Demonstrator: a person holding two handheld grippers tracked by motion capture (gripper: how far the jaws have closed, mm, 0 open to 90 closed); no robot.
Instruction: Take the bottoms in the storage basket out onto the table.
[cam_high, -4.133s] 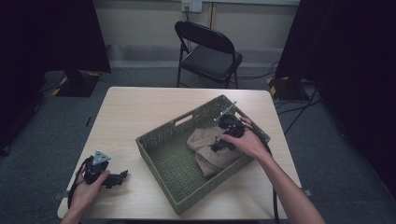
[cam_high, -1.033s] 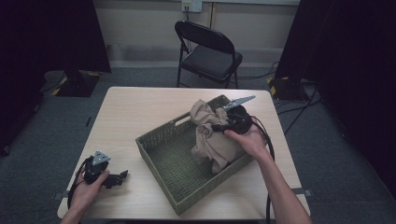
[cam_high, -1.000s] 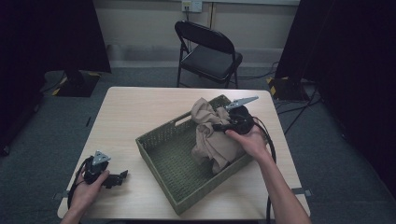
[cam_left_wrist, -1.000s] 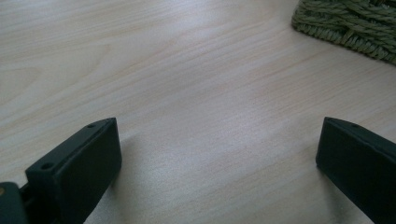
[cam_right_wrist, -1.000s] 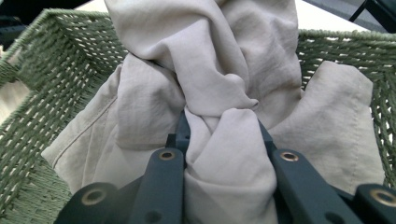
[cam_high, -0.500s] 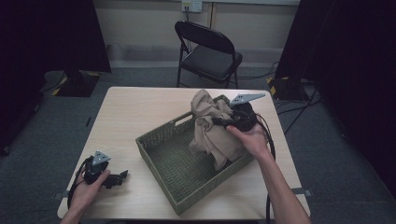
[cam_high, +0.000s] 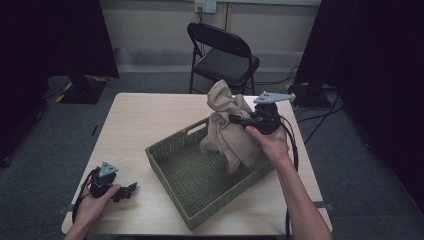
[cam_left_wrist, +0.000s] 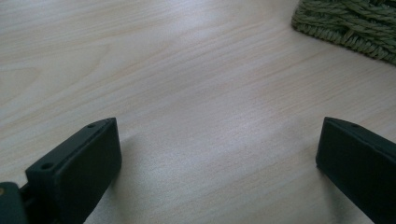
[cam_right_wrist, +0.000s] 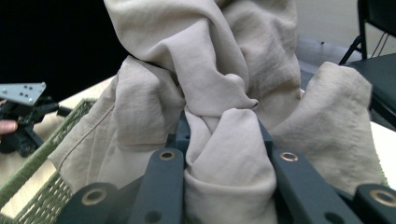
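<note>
Beige cloth (cam_high: 230, 127) hangs lengthwise down into the far-right of the basket (cam_high: 185, 187), pinched by the right gripper (cam_high: 239, 120); left gripper (cam_high: 131, 189) gapes empty on the table (cam_high: 145, 120).

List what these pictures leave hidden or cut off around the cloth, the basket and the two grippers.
- Right gripper: in its own view, the beige cloth bunched between the jaws covers their tips.
- Cloth: top cut off by the right gripper view's upper edge; in the high view its lower end hangs into the green woven basket, whose far floor it hides.
- Basket: the left gripper view catches just a corner.
- Left gripper: small and dark in the high view.
</note>
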